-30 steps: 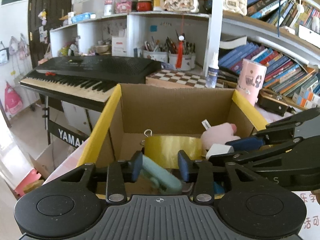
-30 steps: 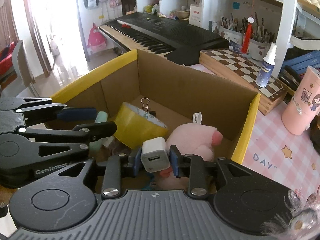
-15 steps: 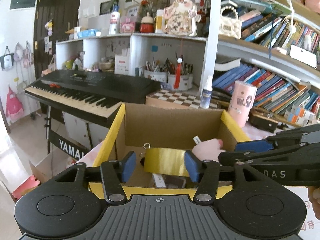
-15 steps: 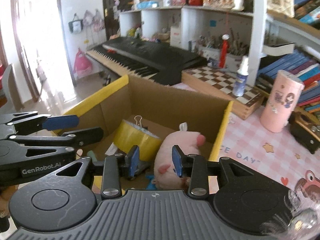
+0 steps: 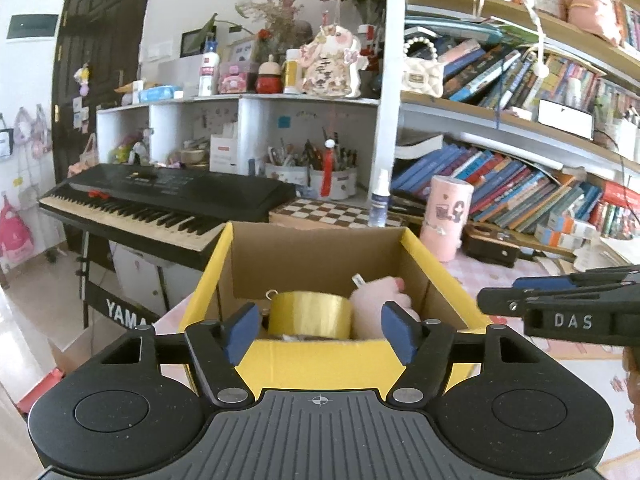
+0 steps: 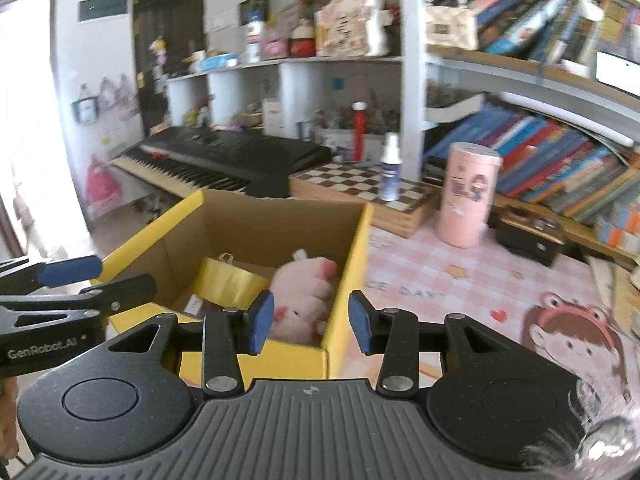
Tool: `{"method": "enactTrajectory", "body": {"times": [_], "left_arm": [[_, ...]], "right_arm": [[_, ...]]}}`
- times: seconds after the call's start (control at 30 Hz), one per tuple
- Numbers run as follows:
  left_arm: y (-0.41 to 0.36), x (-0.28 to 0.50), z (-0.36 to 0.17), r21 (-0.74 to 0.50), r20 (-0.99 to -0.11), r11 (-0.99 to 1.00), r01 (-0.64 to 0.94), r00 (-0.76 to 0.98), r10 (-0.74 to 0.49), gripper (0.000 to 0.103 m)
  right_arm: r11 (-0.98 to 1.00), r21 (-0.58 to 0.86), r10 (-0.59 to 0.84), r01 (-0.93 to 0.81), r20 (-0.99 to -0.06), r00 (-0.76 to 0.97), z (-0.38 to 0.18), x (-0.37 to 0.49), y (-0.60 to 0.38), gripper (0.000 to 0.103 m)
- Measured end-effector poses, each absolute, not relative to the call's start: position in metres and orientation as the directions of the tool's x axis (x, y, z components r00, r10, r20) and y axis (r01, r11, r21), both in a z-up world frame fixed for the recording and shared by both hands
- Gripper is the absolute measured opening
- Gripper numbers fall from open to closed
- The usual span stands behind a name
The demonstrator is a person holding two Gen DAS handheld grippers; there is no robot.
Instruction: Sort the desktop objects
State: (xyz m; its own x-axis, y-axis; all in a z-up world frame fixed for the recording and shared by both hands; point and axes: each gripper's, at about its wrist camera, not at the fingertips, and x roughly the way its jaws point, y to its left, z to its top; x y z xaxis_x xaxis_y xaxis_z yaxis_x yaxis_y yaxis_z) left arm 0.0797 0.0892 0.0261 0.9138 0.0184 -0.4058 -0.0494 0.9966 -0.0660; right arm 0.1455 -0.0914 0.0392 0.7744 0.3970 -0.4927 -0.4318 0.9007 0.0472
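A yellow-edged cardboard box (image 5: pixel 320 350) stands on the desk in front of both grippers; it also shows in the right wrist view (image 6: pixel 356 248). Inside lie a roll of yellow tape (image 5: pixel 310 314) (image 6: pixel 230 282) and a pink plush toy (image 5: pixel 378 304) (image 6: pixel 304 300). My left gripper (image 5: pixel 320 330) is open and empty, held above and behind the box's near wall. My right gripper (image 6: pixel 310 322) is open and empty, above the box's near right corner. Each gripper shows at the edge of the other's view.
A black keyboard (image 5: pixel 160 196) stands left behind the box. A chessboard (image 6: pixel 360 182), a spray bottle (image 6: pixel 390 168) and a pink canister (image 6: pixel 468 196) stand behind it. Bookshelves (image 5: pixel 520 184) fill the right. A pink checked mat (image 6: pixel 460 280) covers the desk to the right.
The left gripper let go of a pale green object and the right let go of a white charger into the box. Both opened wider and drew back up out of the box.
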Motion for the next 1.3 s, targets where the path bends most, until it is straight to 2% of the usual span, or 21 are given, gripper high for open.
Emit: {"method": "enactTrajectory", "body": {"times": [0.1,0.17,0.5,0.63,0.9,0.97,1.13,1.23,1.3], "left_arm": [[0.088,0.069,0.026,-0.065,-0.405,0.997,-0.030,0.914,0.001,0.070],[0.087,0.062,0.026,-0.061,-0.403,0.998,-0.020,0.915,-0.006,0.075],[0.080,0.025,0.019,-0.047,-0.407,0.998,0.032,0.912,-0.049,0.077],[0.075,0.011,0.015,-0.036,-0.407,0.998,0.050,0.912,-0.060,0.083],[0.064,-0.011,0.005,-0.017,-0.422,0.997,0.080,0.903,-0.080,0.084],[0.061,-0.015,0.002,-0.014,-0.430,0.997,0.079,0.899,-0.078,0.088],[0.053,-0.022,-0.001,-0.012,-0.444,0.996,0.083,0.892,-0.080,0.091],[0.047,-0.024,-0.003,-0.005,-0.454,0.996,0.087,0.887,-0.080,0.094],[0.043,-0.025,-0.005,0.008,-0.463,0.996,0.087,0.883,-0.074,0.094]], "right_arm": [[0.924,0.057,0.357,-0.378,-0.485,0.798,0.038,0.130,-0.102,0.039],[0.938,0.065,0.329,-0.341,-0.483,0.812,0.037,0.120,-0.108,0.039],[0.980,0.077,0.197,-0.183,-0.470,0.861,0.029,0.066,-0.125,0.043],[0.987,0.078,0.159,-0.139,-0.473,0.867,0.023,0.041,-0.131,0.044],[0.997,0.062,0.069,-0.044,-0.486,0.871,0.009,-0.002,-0.139,0.049],[0.998,0.056,0.049,-0.025,-0.491,0.870,0.006,-0.009,-0.141,0.051],[0.998,0.054,0.014,0.015,-0.499,0.866,0.001,-0.023,-0.146,0.059],[0.998,0.052,-0.009,0.041,-0.505,0.863,-0.001,-0.027,-0.153,0.075],[0.997,0.060,-0.019,0.057,-0.507,0.862,-0.003,-0.030,-0.157,0.079]]}}
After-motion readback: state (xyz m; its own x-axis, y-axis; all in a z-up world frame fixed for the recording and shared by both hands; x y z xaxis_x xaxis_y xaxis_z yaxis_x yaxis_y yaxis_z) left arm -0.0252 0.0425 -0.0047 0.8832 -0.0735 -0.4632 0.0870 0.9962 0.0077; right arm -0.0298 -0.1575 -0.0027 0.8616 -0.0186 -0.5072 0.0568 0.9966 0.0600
